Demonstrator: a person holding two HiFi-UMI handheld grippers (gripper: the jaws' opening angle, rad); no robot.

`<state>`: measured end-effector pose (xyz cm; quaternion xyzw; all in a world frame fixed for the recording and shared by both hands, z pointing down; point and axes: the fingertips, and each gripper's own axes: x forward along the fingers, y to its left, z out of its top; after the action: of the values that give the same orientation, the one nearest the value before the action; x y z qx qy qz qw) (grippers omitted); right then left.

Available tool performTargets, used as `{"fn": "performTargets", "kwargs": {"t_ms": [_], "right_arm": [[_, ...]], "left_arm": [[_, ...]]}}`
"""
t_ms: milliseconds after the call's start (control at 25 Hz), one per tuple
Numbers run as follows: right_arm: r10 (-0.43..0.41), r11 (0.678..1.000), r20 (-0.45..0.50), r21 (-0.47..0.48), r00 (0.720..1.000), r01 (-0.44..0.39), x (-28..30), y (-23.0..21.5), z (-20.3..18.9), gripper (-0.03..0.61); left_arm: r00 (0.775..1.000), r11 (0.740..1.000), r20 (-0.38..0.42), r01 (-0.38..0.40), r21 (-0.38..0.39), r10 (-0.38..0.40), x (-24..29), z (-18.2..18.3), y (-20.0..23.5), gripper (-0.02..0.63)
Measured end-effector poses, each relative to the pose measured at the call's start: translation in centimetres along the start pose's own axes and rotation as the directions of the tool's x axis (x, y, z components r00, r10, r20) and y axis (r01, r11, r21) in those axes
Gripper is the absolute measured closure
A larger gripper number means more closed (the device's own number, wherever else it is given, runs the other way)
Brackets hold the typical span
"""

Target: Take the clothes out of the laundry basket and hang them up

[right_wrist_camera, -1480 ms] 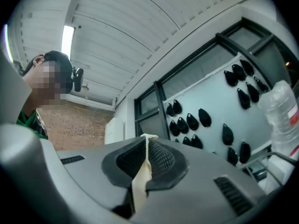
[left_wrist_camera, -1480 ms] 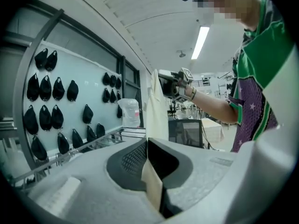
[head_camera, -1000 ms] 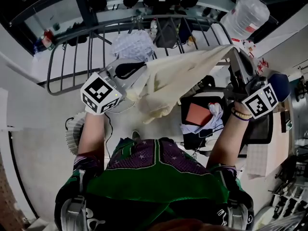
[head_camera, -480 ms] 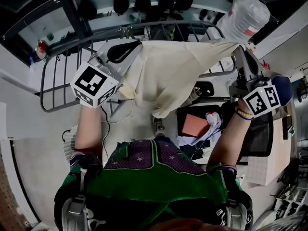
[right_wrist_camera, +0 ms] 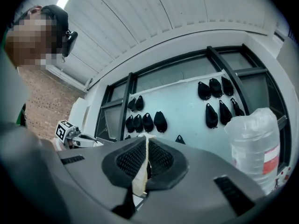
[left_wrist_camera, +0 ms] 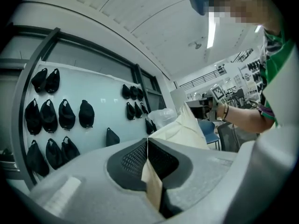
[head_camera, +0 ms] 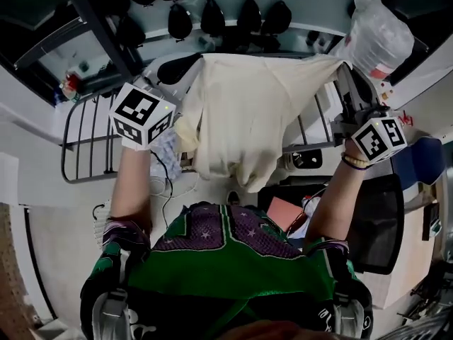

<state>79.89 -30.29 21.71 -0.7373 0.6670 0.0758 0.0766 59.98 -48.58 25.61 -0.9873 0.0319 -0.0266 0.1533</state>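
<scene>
Caps on the wall, a big bottle, a chair — the room's bystanders.
Black caps (head_camera: 212, 16) hang in rows on a pale wall panel between dark frame posts, one of them lower and alone. A large clear plastic bottle (head_camera: 379, 37) with a red label stands at the right, near that wall. A blue chair (head_camera: 417, 163) sits at the right edge. A thin cable (head_camera: 173, 188) lies on the pale floor. Overhead a strip light (left_wrist_camera: 211, 29) glows on the ribbed ceiling — a brick wall (right_wrist_camera: 44, 101) shows far off.

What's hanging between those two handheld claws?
A cream garment stretches between the left gripper and the right gripper, each shut on one end of its top edge. The head view shows it best.
</scene>
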Motion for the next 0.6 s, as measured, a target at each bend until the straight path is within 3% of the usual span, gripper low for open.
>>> {"fn": "performTargets", "kwargs": {"t_ms": [200, 600], "right_arm": [[-0.018, 1.0, -0.001, 0.005, 1.0, 0.018, 2.6, -4.8, -0.7, 0.574], [-0.081, 0.997, 0.051, 0.011, 0.995, 0.081, 9.2, -13.8, -0.1, 0.574]], "left_arm": [[1.0, 1.0, 0.002, -0.014, -0.006, 0.014, 5.0, 0.4, 2.3, 0.594], [0.997, 0.995, -0.009, -0.075, 0.071, 0.076, 16.3, 2.5, 9.2, 0.594]]}}
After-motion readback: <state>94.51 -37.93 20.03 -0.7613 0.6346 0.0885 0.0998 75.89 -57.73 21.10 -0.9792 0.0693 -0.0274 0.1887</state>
